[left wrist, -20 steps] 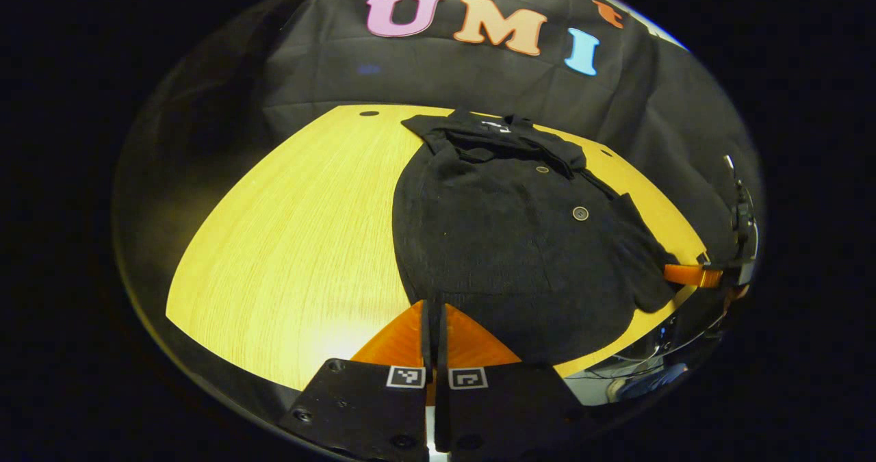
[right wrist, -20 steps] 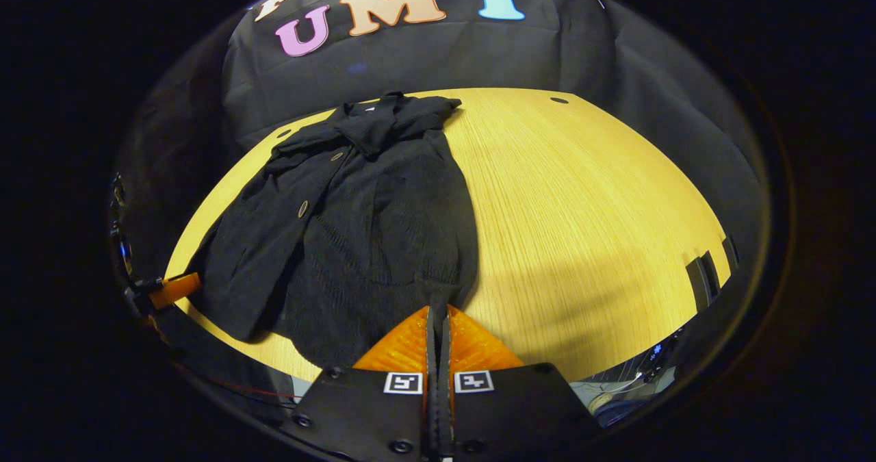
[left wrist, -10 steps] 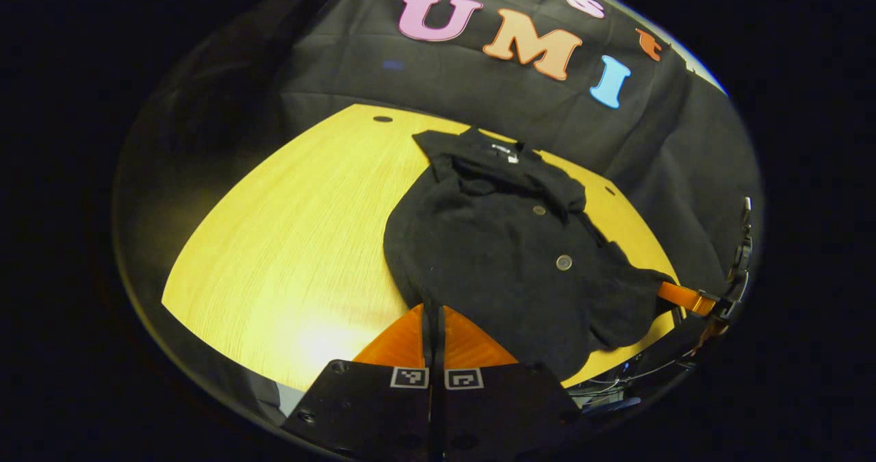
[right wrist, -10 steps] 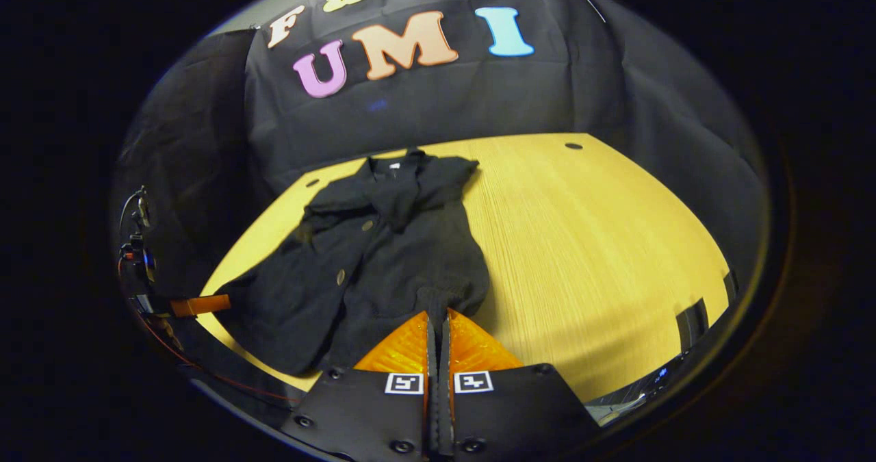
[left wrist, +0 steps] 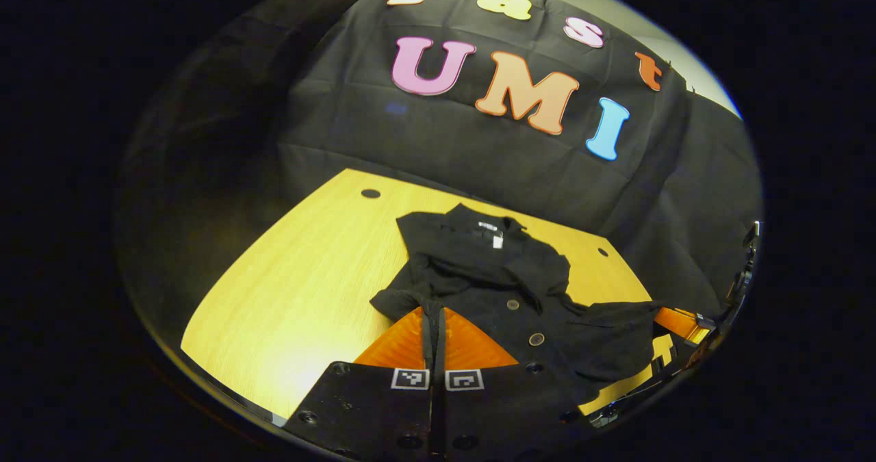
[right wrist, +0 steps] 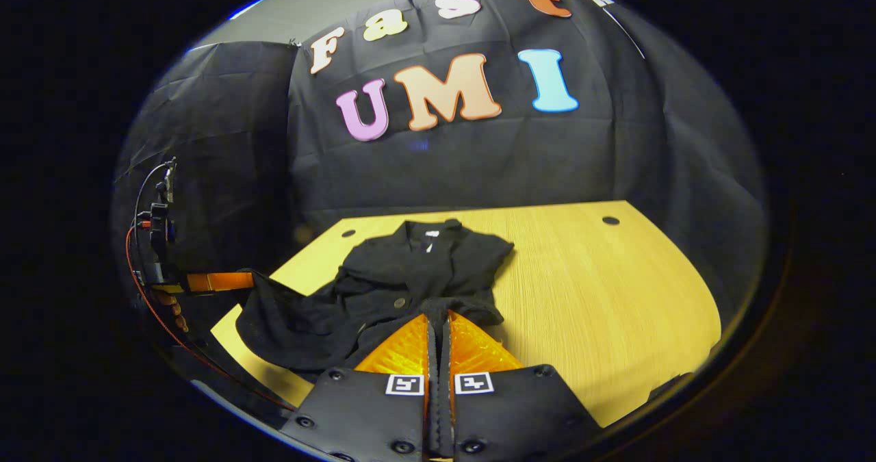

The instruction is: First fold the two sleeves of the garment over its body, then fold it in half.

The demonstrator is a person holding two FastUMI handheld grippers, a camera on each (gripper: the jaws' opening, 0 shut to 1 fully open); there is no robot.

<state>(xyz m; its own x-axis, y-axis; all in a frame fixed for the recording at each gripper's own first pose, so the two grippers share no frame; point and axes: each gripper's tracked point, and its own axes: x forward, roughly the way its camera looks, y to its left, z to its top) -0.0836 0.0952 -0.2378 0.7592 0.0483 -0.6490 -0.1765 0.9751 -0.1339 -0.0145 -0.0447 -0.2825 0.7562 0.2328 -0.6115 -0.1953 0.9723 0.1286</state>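
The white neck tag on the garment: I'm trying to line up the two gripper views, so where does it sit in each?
Left gripper view: the tag sits just right of centre, at the garment's far edge.
Right gripper view: the tag sits near centre, again at the garment's far collar end.
Shared landmark: the wooden table under the garment.

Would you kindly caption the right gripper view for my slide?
Right gripper shut on the black garment's hem above the wooden table.
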